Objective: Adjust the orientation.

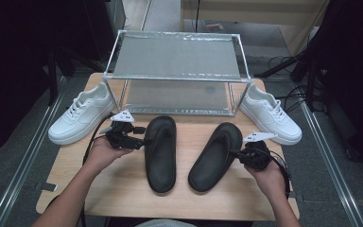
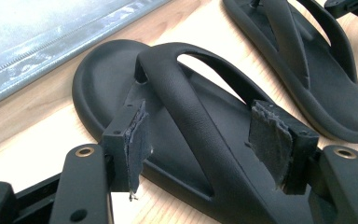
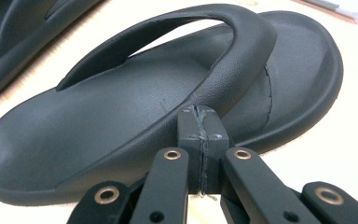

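High view: two black sandals lie side by side on the table [image 1: 123,189], no writing to read.
Left gripper [image 2: 205,140]: jaws wide apart around the left sandal [image 2: 121,84] strap.
Right gripper [image 3: 203,135]: jaws pressed together, empty, at the right sandal [image 3: 121,116] edge.
Hidden: white shoes [image 1: 80,118] partly behind the rack [image 1: 177,61].

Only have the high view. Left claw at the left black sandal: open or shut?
Observer: Open. In the left gripper view the left claw straddles the left sandal strap, and the pads aren't pressing on it.
Operator: Right claw?
Observer: The right claw is shut, pads pressed together with nothing between them.
Operator: Where's it pointing?
Observer: Its tips sit at the side edge of the right sandal, just below where the strap meets the sole.
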`<action>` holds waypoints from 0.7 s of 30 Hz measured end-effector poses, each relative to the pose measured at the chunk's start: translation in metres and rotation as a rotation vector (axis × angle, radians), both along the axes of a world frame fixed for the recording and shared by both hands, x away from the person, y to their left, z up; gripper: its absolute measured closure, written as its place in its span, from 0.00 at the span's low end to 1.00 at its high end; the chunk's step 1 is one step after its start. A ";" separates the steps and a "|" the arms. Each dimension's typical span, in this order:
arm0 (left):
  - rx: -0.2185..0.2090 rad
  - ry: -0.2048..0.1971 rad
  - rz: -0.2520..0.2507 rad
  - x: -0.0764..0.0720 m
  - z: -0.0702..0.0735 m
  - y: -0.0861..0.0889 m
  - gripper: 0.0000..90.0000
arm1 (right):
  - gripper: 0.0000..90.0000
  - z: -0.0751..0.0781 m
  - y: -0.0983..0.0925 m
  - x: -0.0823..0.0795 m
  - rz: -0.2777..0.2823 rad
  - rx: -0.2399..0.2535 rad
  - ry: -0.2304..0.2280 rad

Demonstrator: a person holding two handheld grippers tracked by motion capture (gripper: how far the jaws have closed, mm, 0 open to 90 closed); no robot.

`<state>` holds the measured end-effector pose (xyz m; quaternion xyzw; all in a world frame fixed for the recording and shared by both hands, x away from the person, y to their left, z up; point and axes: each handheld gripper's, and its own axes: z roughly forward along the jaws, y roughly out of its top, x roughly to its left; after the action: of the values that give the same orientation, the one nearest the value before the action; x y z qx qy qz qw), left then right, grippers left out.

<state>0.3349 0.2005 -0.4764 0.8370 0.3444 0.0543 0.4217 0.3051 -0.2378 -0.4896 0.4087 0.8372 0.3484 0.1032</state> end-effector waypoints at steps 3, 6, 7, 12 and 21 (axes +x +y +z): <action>0.005 -0.001 0.003 -0.001 -0.001 0.002 0.43 | 1.00 -0.001 0.003 0.004 0.007 0.001 -0.004; 0.010 0.002 0.012 -0.002 -0.002 0.004 0.43 | 1.00 -0.001 0.006 0.008 0.015 -0.001 -0.003; 0.009 0.004 0.014 -0.002 -0.002 0.005 0.43 | 1.00 -0.001 0.008 0.010 0.017 -0.002 -0.006; 0.007 0.007 0.027 -0.004 -0.003 0.009 0.43 | 1.00 -0.001 0.013 0.015 0.027 0.001 -0.003; 0.013 0.015 0.036 -0.008 -0.006 0.013 0.43 | 1.00 -0.001 0.020 0.025 0.083 0.009 0.004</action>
<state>0.3273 0.2130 -0.4820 0.8336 0.3624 0.0580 0.4129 0.3302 -0.2179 -0.4909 0.3746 0.8522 0.3553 0.0851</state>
